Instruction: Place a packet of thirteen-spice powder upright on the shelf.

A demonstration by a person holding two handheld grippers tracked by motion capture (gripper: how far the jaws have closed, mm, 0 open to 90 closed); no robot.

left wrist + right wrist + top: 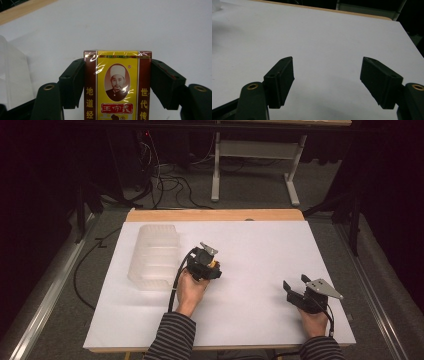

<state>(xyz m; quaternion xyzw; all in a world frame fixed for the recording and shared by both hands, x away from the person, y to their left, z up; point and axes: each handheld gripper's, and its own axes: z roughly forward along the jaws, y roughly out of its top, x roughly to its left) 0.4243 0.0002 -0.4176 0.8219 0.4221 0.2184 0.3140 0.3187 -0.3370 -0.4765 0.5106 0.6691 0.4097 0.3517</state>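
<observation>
From the high view, we saw the left hand-held gripper (214, 268) near the middle of the white surface (260, 245), somewhat toward its left edge, grasping a small yellow packet (215, 265) that barely showed past the black body. A clear plastic bin (154, 256) lay just beside it, toward the left edge. The right hand-held gripper (295, 286) sat near the right front corner, well apart from everything, jaws spread and holding nothing. We judged the bin a risk: the left hand (189, 290) was close to it, and a careless swing could knock it.

In the left gripper view, the yellow packet (117, 86) stood between the two black jaws, each pressing one of its maroon side bands. Its long axis ran along the jaws, away from the hand, with the printed face toward the camera and the top edge pointing toward the far edge of the surface. The wrapper looked glossy, so we thought it could slide or twist in the grip if the squeeze eased; only the lower part was held, so the free upper end could lever it loose on a bump. Whether it touched the surface we could not tell.

In the right gripper view, the right hand-held gripper (327, 82) was released, jaws wide apart over bare surface (324, 37).
</observation>
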